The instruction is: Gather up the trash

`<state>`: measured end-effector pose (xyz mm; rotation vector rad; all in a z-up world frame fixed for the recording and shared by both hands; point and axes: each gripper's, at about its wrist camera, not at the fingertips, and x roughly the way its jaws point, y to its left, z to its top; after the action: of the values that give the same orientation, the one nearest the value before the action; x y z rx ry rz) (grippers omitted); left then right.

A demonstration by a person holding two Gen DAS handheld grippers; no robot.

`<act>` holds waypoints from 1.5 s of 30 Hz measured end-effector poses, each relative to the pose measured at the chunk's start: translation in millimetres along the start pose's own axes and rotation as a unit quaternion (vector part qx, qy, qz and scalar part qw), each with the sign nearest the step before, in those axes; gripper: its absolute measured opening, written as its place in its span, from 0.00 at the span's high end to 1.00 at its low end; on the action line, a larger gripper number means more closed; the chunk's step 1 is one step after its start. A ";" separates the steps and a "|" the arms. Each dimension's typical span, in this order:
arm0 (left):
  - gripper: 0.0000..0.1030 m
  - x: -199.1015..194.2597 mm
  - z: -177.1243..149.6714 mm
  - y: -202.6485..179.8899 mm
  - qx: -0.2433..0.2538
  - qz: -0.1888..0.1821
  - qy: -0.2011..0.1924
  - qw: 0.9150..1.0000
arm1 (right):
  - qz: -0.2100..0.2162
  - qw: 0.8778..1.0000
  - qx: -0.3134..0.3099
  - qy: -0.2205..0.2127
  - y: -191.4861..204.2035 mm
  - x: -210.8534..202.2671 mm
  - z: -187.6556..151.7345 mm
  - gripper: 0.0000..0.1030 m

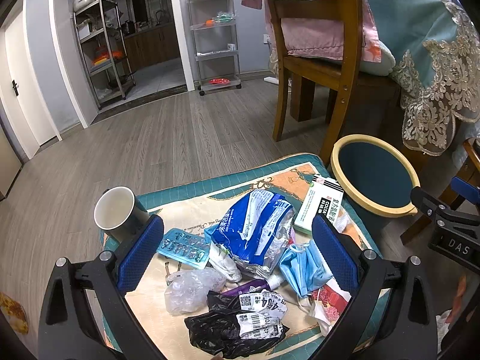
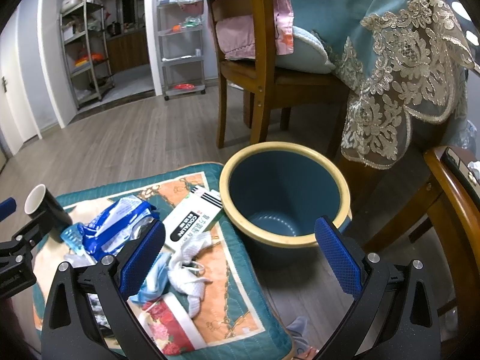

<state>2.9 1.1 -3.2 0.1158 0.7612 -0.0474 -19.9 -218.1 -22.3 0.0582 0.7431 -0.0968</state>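
Note:
Trash lies piled on a patterned mat (image 1: 192,210): a blue wipes packet (image 1: 255,228), a blister pack (image 1: 183,247), a clear plastic bag (image 1: 189,289), a black bag with labels (image 1: 237,327), a blue face mask (image 1: 303,265) and a white medicine box (image 1: 322,204). A blue bin with a cream rim (image 2: 282,192) stands empty to the right of the mat. My left gripper (image 1: 237,246) is open above the pile and holds nothing. My right gripper (image 2: 240,252) is open and empty over the mat's right edge, near the bin. White crumpled tissue (image 2: 189,270) lies below it.
A black paper cup (image 1: 120,213) stands at the mat's left corner. A wooden chair (image 1: 315,69) and a table with a teal lace cloth (image 2: 405,60) stand behind the bin. Another wooden chair (image 2: 450,210) is at the right. Wood floor (image 1: 150,138) stretches beyond.

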 end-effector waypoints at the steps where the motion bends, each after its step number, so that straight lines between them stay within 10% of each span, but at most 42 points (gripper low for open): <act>1: 0.06 0.0 -0.2 0.2 0.000 -0.001 0.000 1.000 | 0.000 1.000 0.000 0.001 -0.6 0.3 0.1 0.04; 21: 0.06 25.2 7.8 16.0 0.012 0.008 0.001 1.000 | 0.001 1.000 0.008 0.030 5.1 27.8 0.2 0.04; 37: 0.06 120.8 -20.1 4.9 0.053 -0.030 0.124 0.990 | 0.094 0.985 0.073 0.124 0.5 114.6 16.7 0.04; 45: 0.48 146.7 -26.1 -11.9 0.103 -0.036 0.152 0.982 | 0.122 0.968 0.130 0.178 19.2 142.6 20.5 0.05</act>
<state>90.1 -7.7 -124.2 0.2976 1.0649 -0.1806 100.4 -210.4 -103.5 0.4249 1.0740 0.0535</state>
